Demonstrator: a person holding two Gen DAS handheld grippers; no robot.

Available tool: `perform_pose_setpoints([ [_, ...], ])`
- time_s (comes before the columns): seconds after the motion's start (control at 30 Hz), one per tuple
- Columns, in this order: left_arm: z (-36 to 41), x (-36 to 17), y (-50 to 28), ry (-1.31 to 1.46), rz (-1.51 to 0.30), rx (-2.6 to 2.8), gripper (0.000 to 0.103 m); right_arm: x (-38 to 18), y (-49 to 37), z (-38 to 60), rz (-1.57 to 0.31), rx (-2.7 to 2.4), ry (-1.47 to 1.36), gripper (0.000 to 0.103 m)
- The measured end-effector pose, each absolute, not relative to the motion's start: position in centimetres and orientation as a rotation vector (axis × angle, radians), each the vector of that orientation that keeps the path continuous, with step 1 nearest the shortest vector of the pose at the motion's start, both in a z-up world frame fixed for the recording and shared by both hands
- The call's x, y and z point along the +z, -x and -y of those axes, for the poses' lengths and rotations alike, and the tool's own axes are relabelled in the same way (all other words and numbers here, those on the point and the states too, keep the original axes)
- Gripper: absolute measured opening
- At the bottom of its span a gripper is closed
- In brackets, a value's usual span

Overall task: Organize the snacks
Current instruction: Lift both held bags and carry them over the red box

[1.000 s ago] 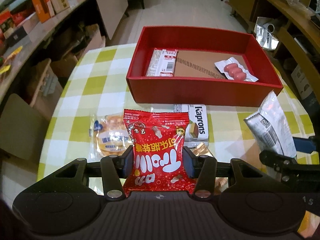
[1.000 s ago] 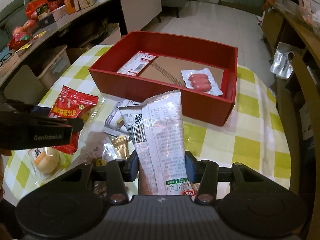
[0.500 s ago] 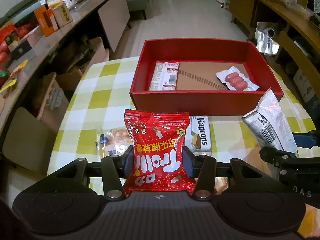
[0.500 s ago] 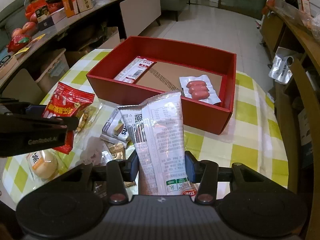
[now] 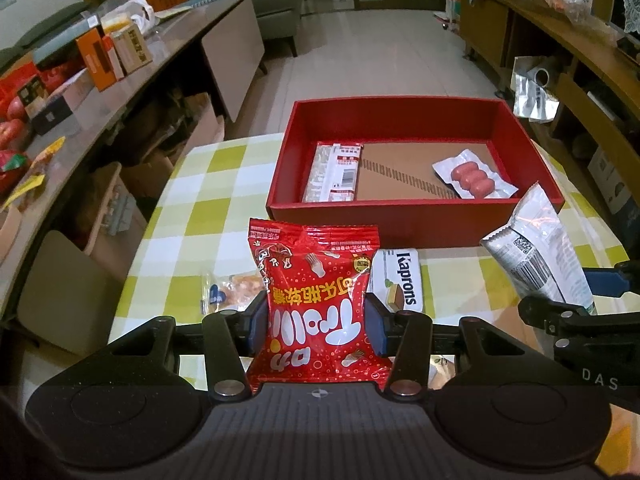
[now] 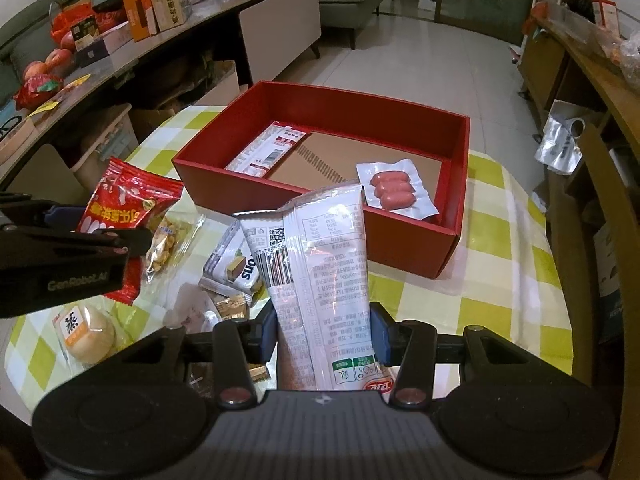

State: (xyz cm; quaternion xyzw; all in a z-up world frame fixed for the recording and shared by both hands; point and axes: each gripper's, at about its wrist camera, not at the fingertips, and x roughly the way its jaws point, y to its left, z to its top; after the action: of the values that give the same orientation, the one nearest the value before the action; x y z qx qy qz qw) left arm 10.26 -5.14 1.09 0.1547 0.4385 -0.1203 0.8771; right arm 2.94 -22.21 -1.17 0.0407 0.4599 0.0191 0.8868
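Observation:
My left gripper [image 5: 316,328] is shut on a red candy bag [image 5: 316,304], held upright above the checked table. My right gripper [image 6: 323,332] is shut on a long silver-white snack pack [image 6: 320,264] that stands up between its pads. Ahead of both lies the red box [image 5: 412,220] with a striped white pack [image 5: 334,172] at its left and a sausage pack [image 5: 472,176] at its right. In the right wrist view the same box [image 6: 400,248] sits beyond the silver pack, and the left gripper with the candy bag [image 6: 120,208] shows at the left.
Loose snacks lie on the yellow-checked table [image 5: 208,216]: a Kaprons wafer pack [image 5: 402,280], a bun in clear wrap [image 6: 86,332], a peanut bag [image 6: 168,244], small foil packs [image 6: 228,304]. A cluttered counter [image 5: 80,92] runs along the left, shelves [image 5: 580,80] on the right.
The left gripper has risen and tilted up a little with the candy bag, so the box sits lower in its view. The right gripper holds its pack in the same grip.

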Motion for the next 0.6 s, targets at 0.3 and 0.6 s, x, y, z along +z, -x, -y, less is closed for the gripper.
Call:
perform_pose_setpoints([
  [0.3, 5.3, 2.0, -10.8, -0.308, -0.882, -0.248, 0.056, -0.3, -3.7, 22.6, -0.927, 0.026, -0.092, 0.056],
  [0.6, 6.5, 3.4, -13.3, -0.259, -0.848, -0.248, 0.056, 1.0, -6.3, 23.8, -0.878, -0.014, -0.12, 0.056],
])
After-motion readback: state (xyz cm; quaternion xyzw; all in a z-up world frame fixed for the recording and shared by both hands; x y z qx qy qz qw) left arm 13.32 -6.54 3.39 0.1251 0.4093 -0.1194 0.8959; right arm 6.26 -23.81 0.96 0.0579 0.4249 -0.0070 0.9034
